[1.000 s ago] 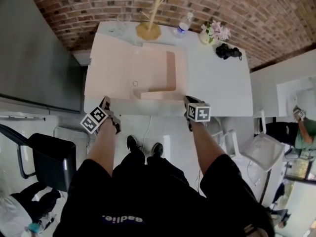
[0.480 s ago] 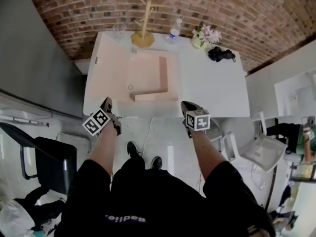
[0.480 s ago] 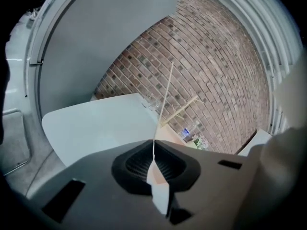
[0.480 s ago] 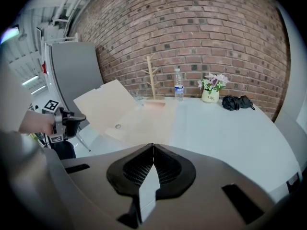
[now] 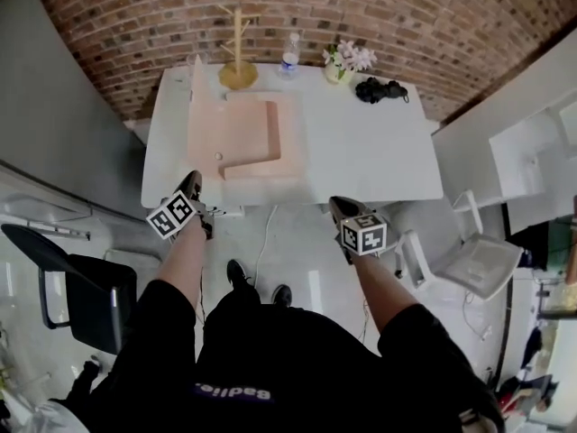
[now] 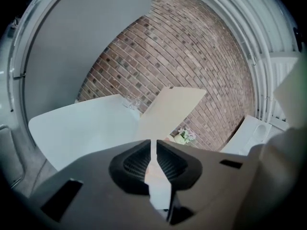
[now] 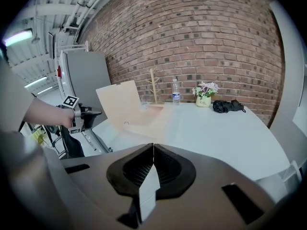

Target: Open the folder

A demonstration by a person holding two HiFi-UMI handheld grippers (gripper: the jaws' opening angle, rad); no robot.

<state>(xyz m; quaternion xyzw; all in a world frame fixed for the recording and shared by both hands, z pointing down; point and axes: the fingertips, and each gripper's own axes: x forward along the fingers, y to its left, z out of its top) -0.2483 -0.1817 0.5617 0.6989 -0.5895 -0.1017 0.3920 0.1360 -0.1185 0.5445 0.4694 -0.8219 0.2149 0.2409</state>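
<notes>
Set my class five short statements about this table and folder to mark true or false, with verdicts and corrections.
1. The folder is open, its cover standing up from the table. True.
2. The water bottle lies on its side. False: it stands upright between the wooden rack and the flower pot.
3. The right gripper holds the folder. False: it is off the table's near edge, jaws together on nothing.
4. A black bundle lies right of the flower pot. True.
5. The folder is blue. False: it is pale pink.
</notes>
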